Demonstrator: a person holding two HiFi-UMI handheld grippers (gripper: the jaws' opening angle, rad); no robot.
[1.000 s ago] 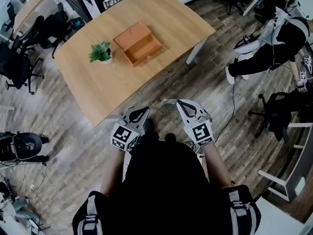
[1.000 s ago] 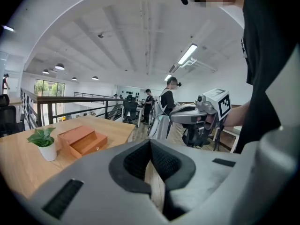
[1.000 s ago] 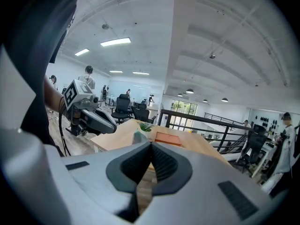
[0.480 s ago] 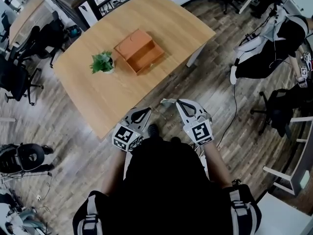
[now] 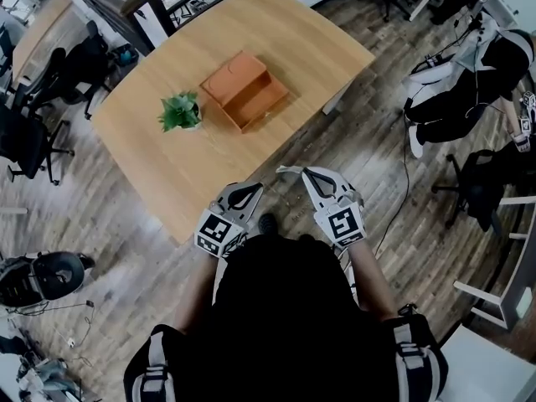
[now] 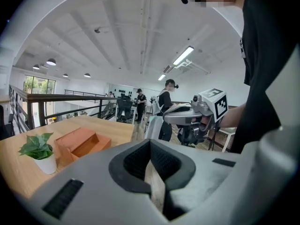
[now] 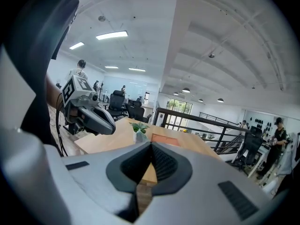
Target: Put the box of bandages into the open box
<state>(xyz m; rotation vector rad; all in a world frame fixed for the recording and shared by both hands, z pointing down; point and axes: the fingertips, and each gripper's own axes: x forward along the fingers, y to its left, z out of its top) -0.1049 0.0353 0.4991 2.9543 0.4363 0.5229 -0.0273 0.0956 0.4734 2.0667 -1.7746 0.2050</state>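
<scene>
My left claw [image 5: 241,195] and right claw [image 5: 311,178] are pinched together. The open box [image 5: 251,99] lies far, beyond my left; bandages unseen.

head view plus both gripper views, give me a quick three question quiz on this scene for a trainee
1. True or false: the orange open box stands on the table beside a potted plant.
2. Pick one: the left tongs are A) wide apart, B) together with nothing gripped, C) shut on the plant.
3. Fill in: the small pale thing, apparently the box of bandages, sits at the tip of the ___ tongs.

Key: 1 true; 2 B; 3 right tongs.
</scene>
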